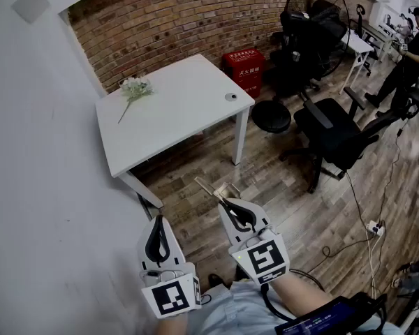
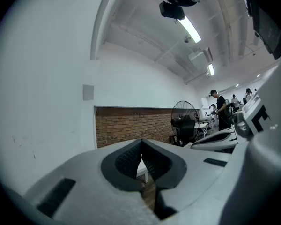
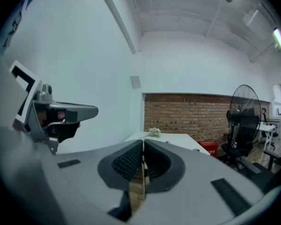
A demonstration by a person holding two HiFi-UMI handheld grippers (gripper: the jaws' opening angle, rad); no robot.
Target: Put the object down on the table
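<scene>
Your right gripper (image 1: pixel 225 202) is clamped on 1 thin flat strip (image 1: pixel 208 185), carried edge-on because the table (image 1: pixel 174 117) lies well ahead. Your left gripper (image 1: pixel 158 223) is closed on nothing, probably idle.

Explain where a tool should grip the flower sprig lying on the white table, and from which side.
Take the flower sprig by its bare stem, which lies flat on the table, clear of the blossoms. Come from above, jaws across the stem.
</scene>
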